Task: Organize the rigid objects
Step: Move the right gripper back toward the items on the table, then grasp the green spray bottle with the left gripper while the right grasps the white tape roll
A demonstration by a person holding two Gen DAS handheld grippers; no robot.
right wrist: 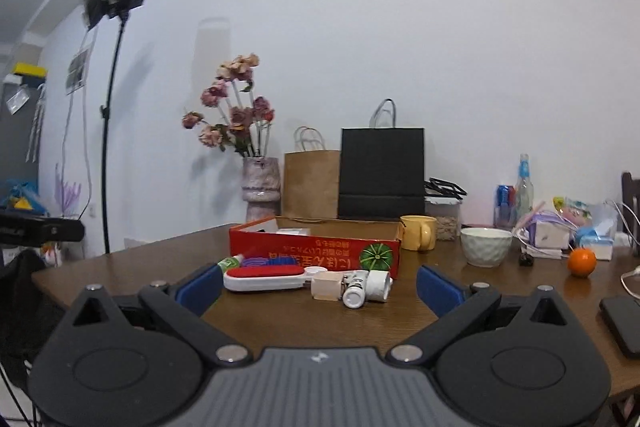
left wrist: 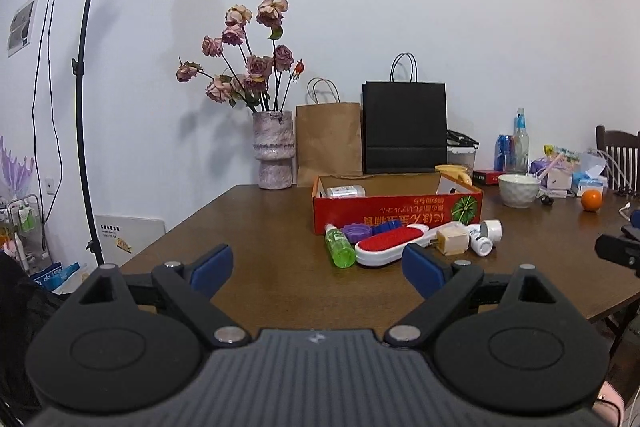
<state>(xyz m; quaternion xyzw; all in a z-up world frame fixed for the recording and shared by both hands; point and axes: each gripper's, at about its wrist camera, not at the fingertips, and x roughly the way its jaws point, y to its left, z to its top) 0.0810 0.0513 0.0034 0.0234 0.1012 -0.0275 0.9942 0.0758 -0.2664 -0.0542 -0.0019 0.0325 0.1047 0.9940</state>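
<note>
**Hovering both claws before the pile by the red box**

Holding both claws short of the clutter, I have nothing gripped yet. My left claw (left wrist: 318, 269) stands spread wide over bare worktop (left wrist: 260, 227), empty between its blue pads. My right claw (right wrist: 320, 289) is likewise wide apart and empty, lined up with the loose things so that I can close in on whichever I choose.

Those things lie bunched against the near wall of the red box (right wrist: 316, 247), out in the middle of the worktop: a green bottle (left wrist: 340, 247) on its side, a purple cap (left wrist: 356, 230) just behind it, a red and white brush (right wrist: 266, 277) lying flat, a small beige block (right wrist: 326, 286) and two white bottles (right wrist: 362, 289) tipped over beside it. I judge the box to be their home, since one white container already sits inside it.

A white bowl (right wrist: 486, 246) and an orange (right wrist: 582, 262) stand well apart toward the worktop's right edge.
</note>
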